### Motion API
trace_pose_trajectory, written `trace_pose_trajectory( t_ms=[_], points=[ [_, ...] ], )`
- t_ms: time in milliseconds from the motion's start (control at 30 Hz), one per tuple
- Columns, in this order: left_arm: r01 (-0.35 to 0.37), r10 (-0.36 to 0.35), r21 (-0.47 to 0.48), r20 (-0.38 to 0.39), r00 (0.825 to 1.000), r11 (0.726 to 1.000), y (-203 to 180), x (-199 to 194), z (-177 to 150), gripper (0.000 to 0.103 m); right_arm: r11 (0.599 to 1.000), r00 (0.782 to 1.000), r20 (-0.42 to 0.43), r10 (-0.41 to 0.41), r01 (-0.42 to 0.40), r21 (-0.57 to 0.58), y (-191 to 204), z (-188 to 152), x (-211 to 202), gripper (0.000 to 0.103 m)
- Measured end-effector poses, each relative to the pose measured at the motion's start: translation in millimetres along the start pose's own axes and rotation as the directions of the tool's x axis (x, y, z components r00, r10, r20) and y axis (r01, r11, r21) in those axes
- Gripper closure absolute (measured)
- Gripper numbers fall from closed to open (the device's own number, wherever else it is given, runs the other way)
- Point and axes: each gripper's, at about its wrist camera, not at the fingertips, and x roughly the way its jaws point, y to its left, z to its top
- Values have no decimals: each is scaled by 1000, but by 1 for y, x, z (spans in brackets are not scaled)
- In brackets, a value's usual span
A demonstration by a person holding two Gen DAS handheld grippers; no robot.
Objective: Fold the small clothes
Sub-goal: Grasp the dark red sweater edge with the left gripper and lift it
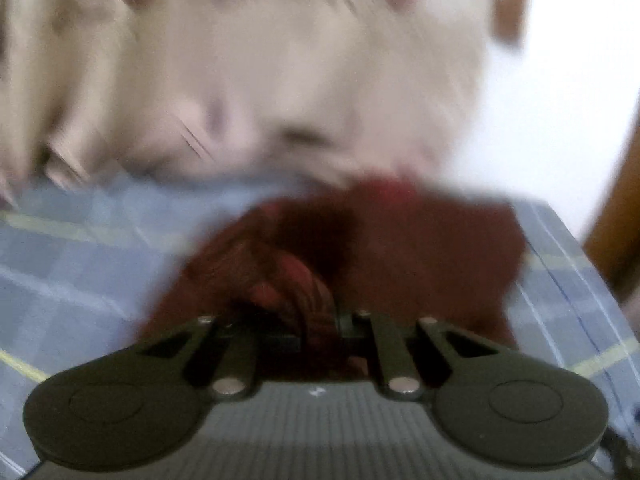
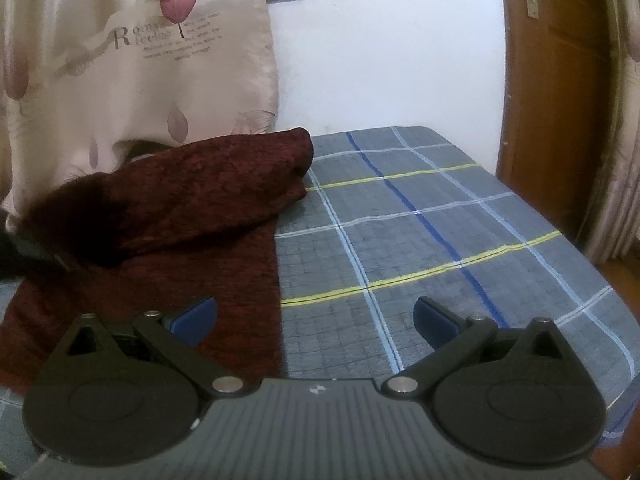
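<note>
A dark red garment (image 2: 192,208) lies on the blue plaid bed sheet (image 2: 420,240), partly folded over itself, at the left of the right wrist view. My right gripper (image 2: 316,320) is open and empty, low over the sheet at the garment's right edge; its left blue pad (image 2: 196,316) is over the cloth. In the blurred left wrist view my left gripper (image 1: 316,332) is shut on a bunched part of the dark red garment (image 1: 420,248) and holds it above the sheet (image 1: 80,272).
A beige curtain (image 2: 120,60) with pink leaf prints hangs behind the bed at the left. A white wall (image 2: 380,60) is behind. A wooden door (image 2: 560,100) stands at the right, past the bed's edge.
</note>
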Motion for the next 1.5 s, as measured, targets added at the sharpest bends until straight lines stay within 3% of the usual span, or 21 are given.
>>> trace_pose_trajectory(
  t_ms=[100, 233, 433, 533, 600, 800, 900, 967, 1067, 1100, 1133, 1200, 1233, 1267, 1333, 1367, 1400, 1433, 1500],
  points=[
    [-109, 108, 9, 66, 992, 994, 32, -6, 44, 90, 1000, 1000, -12, -6, 6, 1, -1, 0, 5, 0],
    [-273, 267, 33, 120, 956, 962, 73, 7, 96, 90, 1000, 999, -34, 0, 0, -1, 3, -1, 13, 0],
    [-418, 422, -72, 64, 904, 906, 149, 57, 145, 90, 999, 999, -48, -2, 0, -42, 15, 0, 22, 0],
    [-464, 467, -88, 9, 884, 881, 180, 97, 155, 90, 999, 999, -53, 2, -4, -46, 18, 3, 27, 0],
    [-474, 474, -78, -18, 880, 877, 195, 121, 157, 90, 999, 999, -54, 5, -8, -50, 20, 4, 31, 0],
    [-504, 504, 3, -30, 863, 863, 216, 181, 145, 88, 997, 997, -73, 7, -13, -79, 32, 5, 44, 0],
    [-478, 478, 12, -28, 878, 879, 228, 198, 136, 88, 995, 996, -84, 4, -13, -97, 37, 4, 50, 0],
    [-435, 434, -39, -31, 901, 900, 239, 201, 133, 88, 995, 996, -85, 11, -19, -93, 38, 3, 50, 0],
    [-317, 311, -201, -57, 949, 927, 272, 192, 127, 87, 996, 996, -71, 46, -52, -75, 36, 6, 49, 0],
    [-245, 238, -277, -61, 969, 929, 290, 186, 126, 87, 996, 997, -62, 52, -57, -71, 35, 7, 48, 0],
    [-202, 193, -328, -60, 979, 923, 303, 183, 125, 87, 996, 997, -53, 57, -61, -69, 35, 8, 47, 0],
    [-170, 158, -378, -62, 986, 910, 323, 177, 127, 87, 995, 997, -43, 66, -69, -71, 34, 10, 46, 0],
    [-190, 181, -361, -58, 982, 913, 330, 171, 130, 87, 995, 997, -43, 66, -69, -73, 33, 11, 46, 0],
    [-216, 209, -339, -57, 976, 916, 332, 168, 133, 85, 995, 997, -44, 65, -68, -73, 33, 11, 46, 0],
    [-328, 325, -269, -59, 944, 906, 340, 161, 143, 60, 995, 996, -50, 68, -71, -74, 34, 10, 46, 0],
    [-378, 378, -228, -44, 925, 897, 341, 157, 146, 37, 995, 996, -55, 69, -73, -74, 34, 9, 46, 0],
    [-414, 418, -188, -17, 908, 891, 342, 150, 150, 22, 994, 996, -59, 71, -76, -76, 35, 8, 46, 0],
    [-447, 456, -161, 26, 889, 880, 343, 140, 152, 20, 994, 995, -62, 76, -81, -78, 36, 7, 46, 0],
    [-463, 477, -147, 76, 876, 874, 347, 128, 152, 20, 992, 995, -66, 80, -85, -89, 39, 6, 46, 0]
  ],
)
